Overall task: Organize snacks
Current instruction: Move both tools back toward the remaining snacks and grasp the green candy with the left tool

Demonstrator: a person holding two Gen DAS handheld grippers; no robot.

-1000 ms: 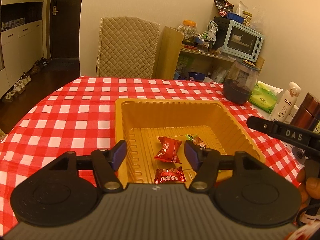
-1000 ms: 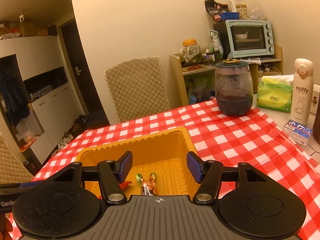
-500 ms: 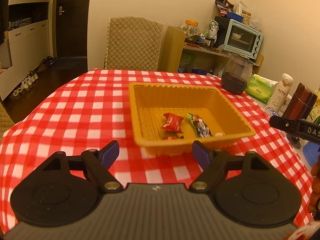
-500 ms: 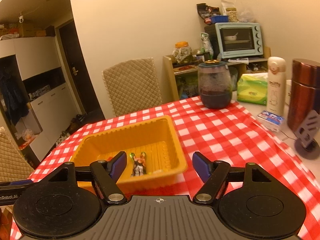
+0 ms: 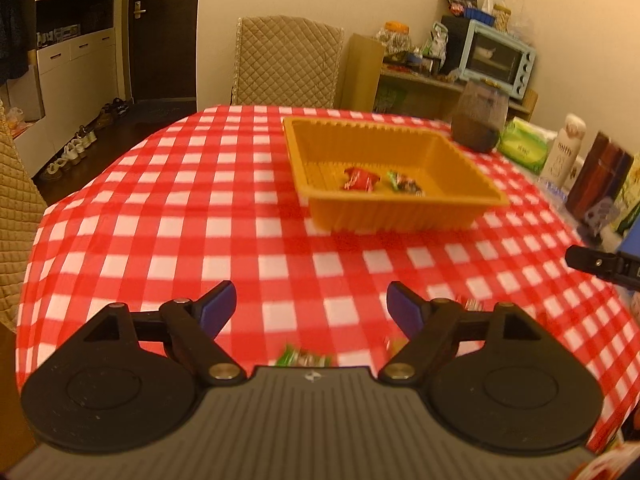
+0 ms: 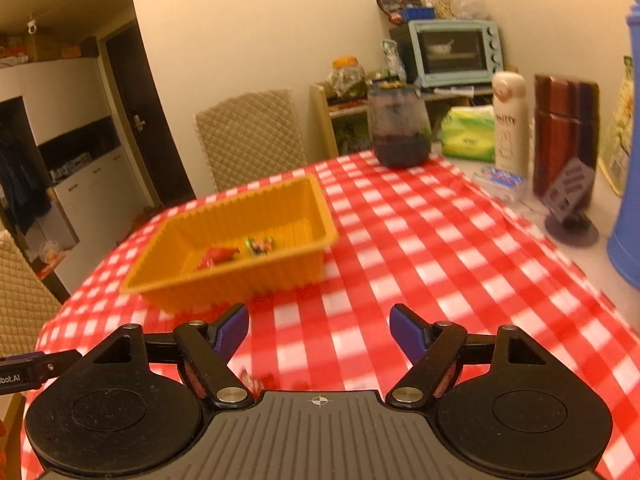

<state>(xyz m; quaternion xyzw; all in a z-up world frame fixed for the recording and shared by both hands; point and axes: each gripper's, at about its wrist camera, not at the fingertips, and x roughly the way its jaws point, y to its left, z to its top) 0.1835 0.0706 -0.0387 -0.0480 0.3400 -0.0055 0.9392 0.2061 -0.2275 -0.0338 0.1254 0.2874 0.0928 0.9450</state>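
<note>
From the left wrist camera, the left gripper (image 5: 311, 306) stands over a table spread with a red-and-white checked tablecloth (image 5: 168, 216). Its jaws are wide apart and have just been opening, with nothing between them but bare cloth. At one o'clock on the cloth sits an orange ribbed plastic tray (image 5: 394, 216), and in it lie a red-wrapped snack (image 5: 359, 180) and a green-and-dark-wrapped snack (image 5: 404, 182), close beside each other. A blurred green wrapper (image 5: 302, 358) peeks out on the cloth at six o'clock, just at the gripper body's edge. A quilted beige chair (image 5: 286, 62) stands beyond the table at twelve o'clock, and a pale-blue toaster oven (image 5: 496, 56) on a shelf at two o'clock. Shoes (image 5: 72, 150) line the dark floor at ten o'clock.

From the right wrist camera, the right gripper (image 6: 319, 332) hangs over the same cloth, its jaws also spread wide, just opened further, gripping nothing. The tray lies at eleven o'clock with both snacks inside. A dark glass jar (image 6: 400, 128) stands at one o'clock at the table's far edge. Beside it are a green tissue pack (image 6: 468, 132), a white bottle (image 6: 510, 124) and a dark red metal flask (image 6: 566, 136). A blue plastic jug (image 6: 628, 200) stands at three o'clock.
</note>
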